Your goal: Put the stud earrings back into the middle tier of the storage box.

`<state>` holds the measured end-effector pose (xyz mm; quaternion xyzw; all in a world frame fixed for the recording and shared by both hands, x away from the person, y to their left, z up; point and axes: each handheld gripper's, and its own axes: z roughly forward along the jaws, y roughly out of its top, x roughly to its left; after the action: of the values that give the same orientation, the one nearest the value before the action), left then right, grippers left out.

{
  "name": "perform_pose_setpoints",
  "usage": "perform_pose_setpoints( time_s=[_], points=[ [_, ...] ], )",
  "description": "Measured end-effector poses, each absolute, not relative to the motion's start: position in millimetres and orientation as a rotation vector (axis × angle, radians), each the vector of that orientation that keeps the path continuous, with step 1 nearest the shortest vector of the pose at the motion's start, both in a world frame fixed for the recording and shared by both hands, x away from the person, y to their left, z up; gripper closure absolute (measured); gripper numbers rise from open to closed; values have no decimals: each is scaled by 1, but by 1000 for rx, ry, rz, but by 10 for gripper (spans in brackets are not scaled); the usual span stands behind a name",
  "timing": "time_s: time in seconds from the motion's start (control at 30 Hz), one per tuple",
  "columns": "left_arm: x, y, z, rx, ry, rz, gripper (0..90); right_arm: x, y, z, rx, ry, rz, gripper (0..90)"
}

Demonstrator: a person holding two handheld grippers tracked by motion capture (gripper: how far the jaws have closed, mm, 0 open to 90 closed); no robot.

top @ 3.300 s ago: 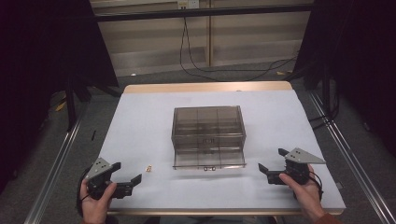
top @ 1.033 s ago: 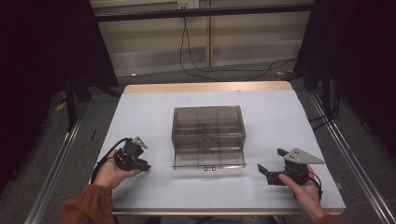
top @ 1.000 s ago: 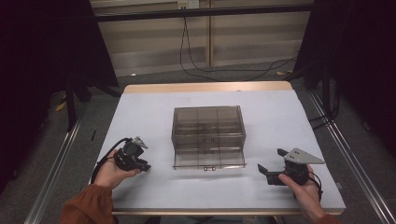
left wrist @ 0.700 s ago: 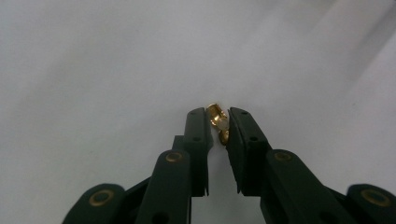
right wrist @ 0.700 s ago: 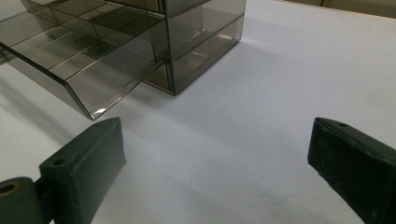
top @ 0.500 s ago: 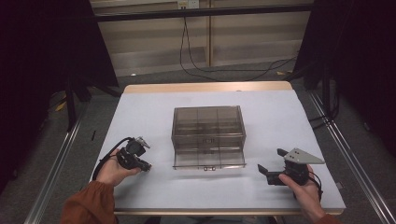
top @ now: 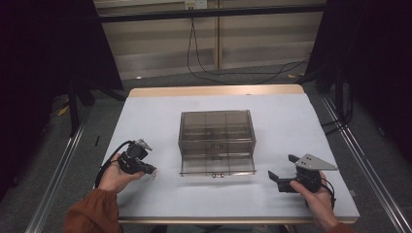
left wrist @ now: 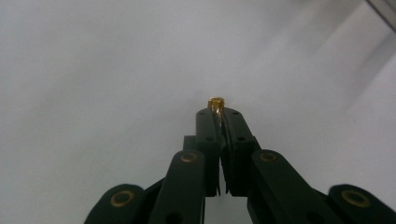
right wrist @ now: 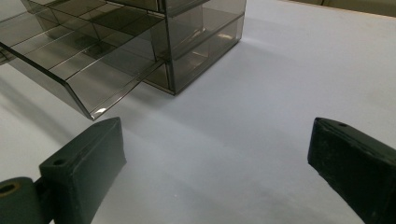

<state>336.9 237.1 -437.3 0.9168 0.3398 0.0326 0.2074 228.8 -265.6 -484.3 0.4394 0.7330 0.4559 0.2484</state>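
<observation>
Two grippers are in play over one white counter [top: 160, 111], and we report them against the earlier frames. Largest first: the smoked plastic drawer cabinet [top: 216, 130] stands at the counter's centre, unchanged in place, with its lowest drawer [top: 217, 165] pulled out toward the near edge.

The left gripper [top: 151, 171] has come in from the near-left corner to a spot left of the open drawer, and its jaws have just been closing. In the left gripper view they now stand almost together, pinching a small brass-coloured part [left wrist: 215, 102] whose tip shows just past them. We judge the pick-up made; the small pale items that lay on the counter near the drawer front earlier cannot be made out now.

The right gripper [top: 283, 173] rests at the near right as before, jaws wide with nothing between them.

On room for moving: we see bare counter between the left gripper and the drawer, so a short path rightward looks free. The drawer's front lip is the edge to clear, and its dividers make narrow bays; we judge the part must go in from above. The near counter edge lies close behind both hands. Far and right stretches are unobstructed.
</observation>
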Motion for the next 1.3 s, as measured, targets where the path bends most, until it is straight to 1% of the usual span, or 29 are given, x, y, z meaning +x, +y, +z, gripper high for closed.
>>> perform_pose_setpoints(
  time_s=[0.07,0.13,0.17,0.23,0.33,0.4,0.83,1.03,1.3],
  points=[
    [334,241,-433,2493,940,102,868,229,-266,-484,1199,1998,1242,32],
    [333,242,-431,2485,927,104,869,229,-266,-484,1204,1994,1242,32],
    [329,242,-428,2437,933,107,870,229,-265,-484,1205,1995,1245,32],
    [328,242,-426,2430,917,114,870,229,-266,-484,1201,1993,1243,32],
    [321,241,-421,2365,894,113,871,229,-266,-484,1200,1994,1245,32],
    [319,240,-418,2351,884,131,873,229,-266,-484,1195,1997,1246,32],
    [308,223,-406,2272,817,135,875,229,-266,-484,1197,1994,1246,32],
    [307,215,-403,2248,797,116,874,229,-266,-484,1196,1996,1250,32],
    [309,190,-393,2244,727,117,874,229,-266,-484,1197,1995,1252,32]
  ],
)
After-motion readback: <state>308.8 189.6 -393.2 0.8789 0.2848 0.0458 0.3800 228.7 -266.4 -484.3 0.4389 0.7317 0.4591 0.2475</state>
